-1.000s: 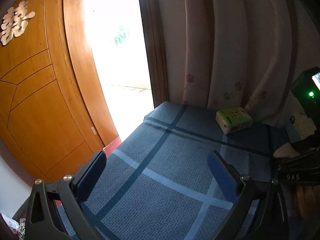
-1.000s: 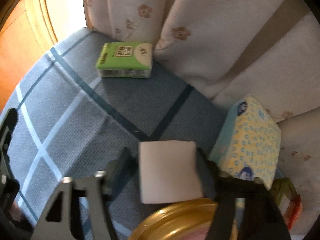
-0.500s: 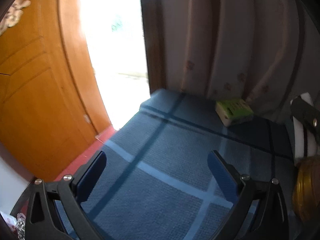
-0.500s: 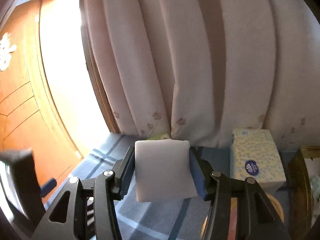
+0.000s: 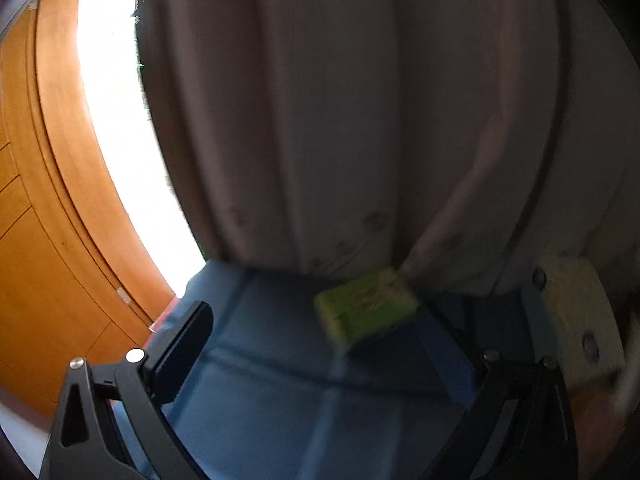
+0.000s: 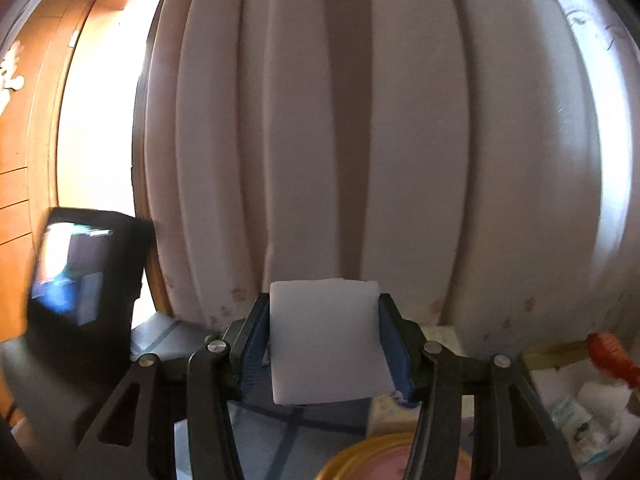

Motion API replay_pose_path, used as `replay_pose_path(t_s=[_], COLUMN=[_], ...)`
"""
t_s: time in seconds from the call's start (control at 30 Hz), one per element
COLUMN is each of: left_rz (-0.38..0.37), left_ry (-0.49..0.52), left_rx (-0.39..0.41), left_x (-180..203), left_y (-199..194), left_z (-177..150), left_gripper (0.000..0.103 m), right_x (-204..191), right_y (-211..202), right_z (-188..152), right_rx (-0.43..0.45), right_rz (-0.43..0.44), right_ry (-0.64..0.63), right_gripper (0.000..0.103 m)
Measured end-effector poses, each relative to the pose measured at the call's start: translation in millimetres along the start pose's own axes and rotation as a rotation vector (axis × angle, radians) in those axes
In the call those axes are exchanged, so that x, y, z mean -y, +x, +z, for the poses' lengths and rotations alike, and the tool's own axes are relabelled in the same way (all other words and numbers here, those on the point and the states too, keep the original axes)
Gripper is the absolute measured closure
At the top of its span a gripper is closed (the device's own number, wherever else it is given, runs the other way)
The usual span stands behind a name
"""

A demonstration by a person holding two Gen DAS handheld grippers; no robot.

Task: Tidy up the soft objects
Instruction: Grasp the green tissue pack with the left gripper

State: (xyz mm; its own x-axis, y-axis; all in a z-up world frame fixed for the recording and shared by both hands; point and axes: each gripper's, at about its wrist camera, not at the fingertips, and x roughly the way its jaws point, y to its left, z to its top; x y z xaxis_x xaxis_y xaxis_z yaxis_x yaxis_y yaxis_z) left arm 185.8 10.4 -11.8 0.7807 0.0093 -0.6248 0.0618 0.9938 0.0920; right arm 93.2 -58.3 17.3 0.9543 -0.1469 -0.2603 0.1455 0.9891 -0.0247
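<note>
My right gripper is shut on a white foam sponge block and holds it up in front of the pale curtain. The same block shows at the right edge of the left wrist view. My left gripper is open and empty above the blue checked cloth. A green tissue pack lies on the cloth by the curtain, just beyond the left gripper's fingers. The blue and yellow tissue pack is mostly hidden behind the right gripper.
A pleated pale curtain hangs behind the cloth. A wooden door and bright doorway are at the left. A gold round tin sits below the right gripper. The left gripper's screen shows at left. Clutter lies at right.
My right gripper has lifted the white block higher, so the curtain now fills its view. My left gripper has swung right and forward toward the green tissue pack.
</note>
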Motion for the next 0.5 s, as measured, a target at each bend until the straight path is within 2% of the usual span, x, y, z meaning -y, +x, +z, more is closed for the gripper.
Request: replay_pose_path(t_s=[0.17,0.23,0.3,0.33,0.4,0.43,0.5], left_rz=[-0.001,0.003,0.041,0.058,0.038,0.014,-0.009], left_ry=[-0.050,-0.056,-0.030,-0.028,-0.051,-0.069,-0.105], left_rx=[-0.091,-0.112,-0.134,-0.168,-0.229,-0.246,-0.239], left_x=[21,27,32,33,30,27,19], left_y=[43,53,64,71,83,86,85], left_z=[8,8,7,7,7,6,7], left_gripper=[0.001,0.001,0.001,0.003,0.010,0.012,0.025], right_x=[12,16,26,28,30,30,31], right_y=[-8,-6,1,4,7,8,7], right_z=[6,6,8,8,9,10,10], right_rx=[0.033,0.014,-0.019,-0.033,-0.050,-0.055,-0.054], right_rz=[-0.056,-0.051,-0.035,-0.030,-0.019,-0.013,-0.009], right_ry=[-0.008,0.012,0.049,0.061,0.077,0.081,0.076], right_gripper=[0.049,0.049,0.049,0.049,0.049,0.049,0.049])
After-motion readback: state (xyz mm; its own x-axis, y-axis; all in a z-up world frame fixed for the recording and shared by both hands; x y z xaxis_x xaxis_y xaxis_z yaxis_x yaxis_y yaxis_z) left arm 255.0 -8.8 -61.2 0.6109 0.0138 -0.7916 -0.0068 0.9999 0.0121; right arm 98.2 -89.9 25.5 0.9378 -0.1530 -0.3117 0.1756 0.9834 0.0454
